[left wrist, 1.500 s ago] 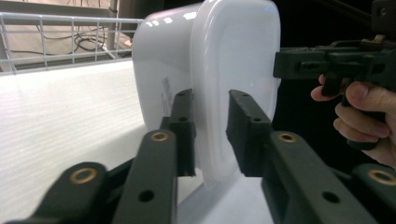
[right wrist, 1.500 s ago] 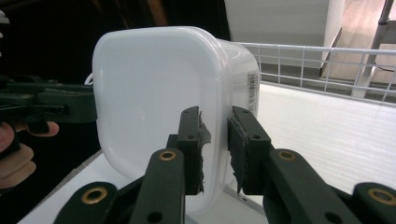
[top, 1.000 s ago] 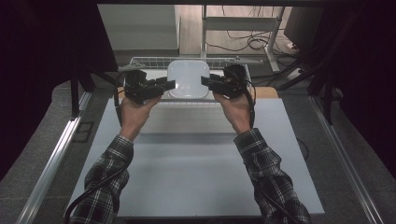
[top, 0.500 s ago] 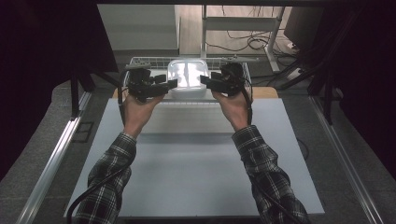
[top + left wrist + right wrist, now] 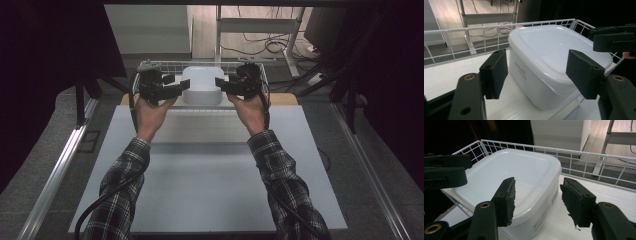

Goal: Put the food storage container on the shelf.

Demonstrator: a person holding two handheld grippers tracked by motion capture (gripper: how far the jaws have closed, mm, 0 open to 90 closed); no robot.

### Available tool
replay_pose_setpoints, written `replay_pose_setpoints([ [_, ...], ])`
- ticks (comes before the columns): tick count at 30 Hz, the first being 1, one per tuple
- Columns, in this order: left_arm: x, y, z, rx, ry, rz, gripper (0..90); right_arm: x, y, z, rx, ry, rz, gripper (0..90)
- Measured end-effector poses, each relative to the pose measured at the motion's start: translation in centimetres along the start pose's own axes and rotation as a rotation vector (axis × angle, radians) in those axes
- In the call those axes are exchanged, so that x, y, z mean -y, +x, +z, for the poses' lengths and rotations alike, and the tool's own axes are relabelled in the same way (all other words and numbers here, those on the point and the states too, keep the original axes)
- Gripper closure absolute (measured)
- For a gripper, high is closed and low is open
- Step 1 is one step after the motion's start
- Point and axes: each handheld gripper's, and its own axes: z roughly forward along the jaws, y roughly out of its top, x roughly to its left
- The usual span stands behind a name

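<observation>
A white lidded plastic container (image 5: 202, 86) rests inside a white wire basket (image 5: 150, 64) at the table's far edge. My left gripper (image 5: 182, 86) is at its left side and my right gripper (image 5: 222, 85) at its right. In the left gripper view the jaws (image 5: 540, 72) straddle a corner of the container (image 5: 554, 50) with a gap at each pad. The right gripper (image 5: 540, 201) likewise brackets another corner of the container (image 5: 511, 172) without touching. Both pairs of jaws have just been opening and are open.
The basket's wire walls (image 5: 474, 27) (image 5: 599, 155) rise around the container on the far sides. A white tabletop (image 5: 210, 190) stretches toward the person. Metal rails (image 5: 55, 170) flank the table. A desk frame and cables (image 5: 260, 30) stand beyond.
The container, held up between both grippers a second ago, has sunk into the basket. Both grippers' jaws have spread and let go of it. The hands have hardly shifted.
</observation>
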Motion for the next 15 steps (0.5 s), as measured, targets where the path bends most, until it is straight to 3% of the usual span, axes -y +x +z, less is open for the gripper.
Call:
replay_pose_setpoints([
  [1, 0.0, 0.1, -0.1, -0.014, -0.009, -0.006, 31.1, 0.0, -0.1, 0.0, 0.003, 0.002, 0.001, 41.8],
  [2, 0.0, 0.4, -0.3, 0.007, -0.029, -0.038, 30.0, -0.1, -0.3, -0.1, 0.018, -0.003, -0.006, 38.5],
  [3, 0.0, 0.4, -0.3, 0.007, -0.029, -0.038, 29.0, -0.1, -0.3, -0.1, 0.018, -0.003, -0.006, 38.5],
  [5, -0.1, 0.8, -0.4, 0.048, -0.023, -0.062, 25.6, -0.2, -0.8, -0.4, -0.005, 0.010, -0.002, 30.1],
  [6, -0.1, 0.8, -0.5, 0.060, -0.011, -0.056, 25.6, -0.2, -0.8, -0.4, -0.005, 0.010, -0.002, 30.1],
  [7, -0.1, 0.7, -0.8, 0.078, 0.005, -0.020, 22.4, -0.2, -1.1, -0.8, -0.035, 0.011, -0.004, 23.4],
  [11, 0.2, 0.5, -1.2, 0.105, 0.016, -0.008, 16.2, -0.1, -1.2, -1.4, -0.055, 0.006, -0.011, 16.9],
  [15, 0.7, 0.1, -1.8, 0.142, 0.026, 0.004, 11.0, 0.7, -0.9, -2.4, -0.086, 0.002, -0.048, 8.5],
])
